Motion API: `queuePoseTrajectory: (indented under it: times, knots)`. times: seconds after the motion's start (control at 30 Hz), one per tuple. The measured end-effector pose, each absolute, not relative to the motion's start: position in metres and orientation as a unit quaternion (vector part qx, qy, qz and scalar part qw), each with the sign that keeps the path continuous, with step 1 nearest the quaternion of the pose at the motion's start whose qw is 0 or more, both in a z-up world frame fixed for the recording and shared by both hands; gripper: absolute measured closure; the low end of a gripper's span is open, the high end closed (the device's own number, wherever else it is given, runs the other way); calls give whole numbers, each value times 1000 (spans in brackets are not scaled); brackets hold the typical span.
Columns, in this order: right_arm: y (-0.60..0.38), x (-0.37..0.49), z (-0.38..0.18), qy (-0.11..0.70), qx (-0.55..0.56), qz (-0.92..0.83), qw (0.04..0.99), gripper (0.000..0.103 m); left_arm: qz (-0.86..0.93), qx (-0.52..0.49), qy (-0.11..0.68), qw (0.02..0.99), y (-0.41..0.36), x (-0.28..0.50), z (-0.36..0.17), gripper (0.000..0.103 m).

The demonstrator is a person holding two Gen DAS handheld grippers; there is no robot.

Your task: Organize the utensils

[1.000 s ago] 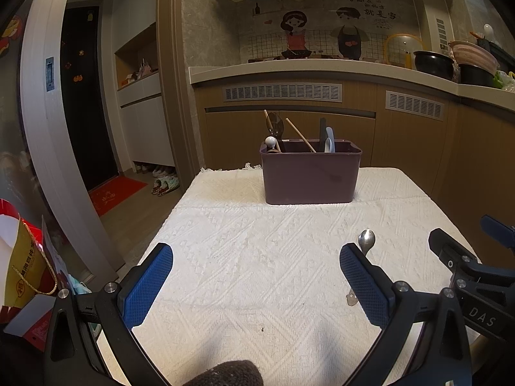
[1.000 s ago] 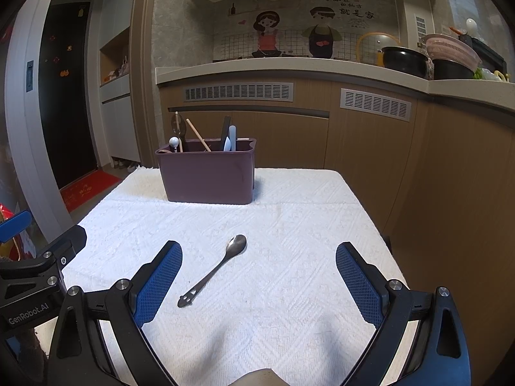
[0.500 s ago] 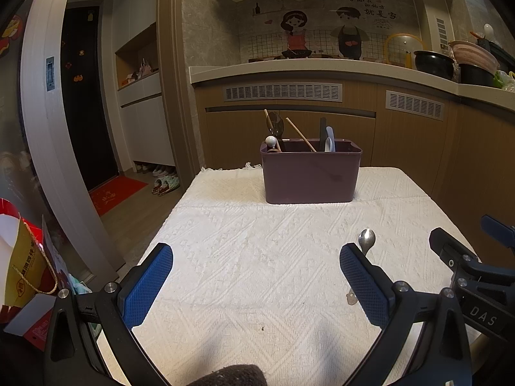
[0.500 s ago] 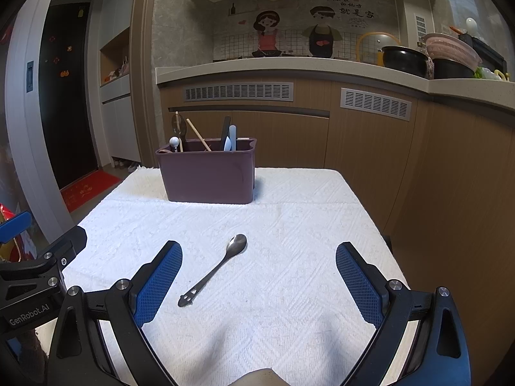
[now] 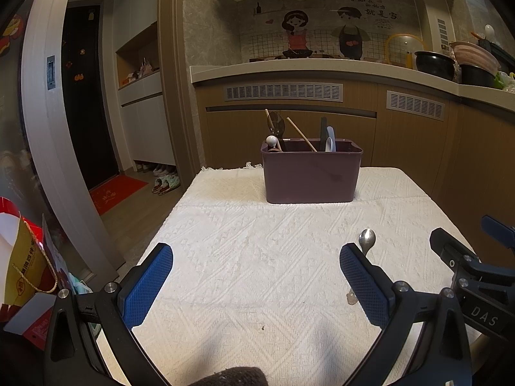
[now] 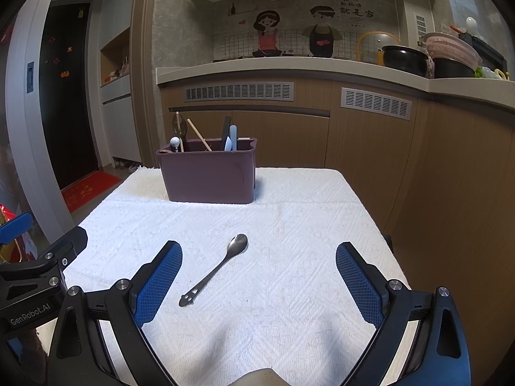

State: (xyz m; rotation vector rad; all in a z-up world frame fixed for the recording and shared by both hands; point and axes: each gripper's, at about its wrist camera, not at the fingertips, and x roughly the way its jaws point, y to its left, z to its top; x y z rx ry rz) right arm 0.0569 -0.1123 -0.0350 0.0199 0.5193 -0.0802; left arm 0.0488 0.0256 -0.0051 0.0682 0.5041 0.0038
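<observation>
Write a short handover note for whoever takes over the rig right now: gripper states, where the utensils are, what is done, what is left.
Left hand-held gripper: open, holding nothing, above the near part of the white cloth.
Right hand-held gripper: open, holding nothing, with the metal spoon lying on the cloth between its fingers.
Purple bin: at the far end of the cloth, several utensils already standing in it.
Left: pick up the spoon and put it in the bin.

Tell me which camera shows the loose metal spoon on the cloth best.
The right wrist view: the spoon lies whole, bowl to handle end, between the open fingers. In the left wrist view the left gripper's finger hides most of the handle.
</observation>
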Motion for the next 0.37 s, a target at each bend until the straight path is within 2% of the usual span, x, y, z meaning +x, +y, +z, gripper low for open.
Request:
queuePoseTrajectory:
  times: [0.37]
  knots:
    - [-114,57,-35,258,10,-38,965,7,4,32,251,968,26,48,-6,0]
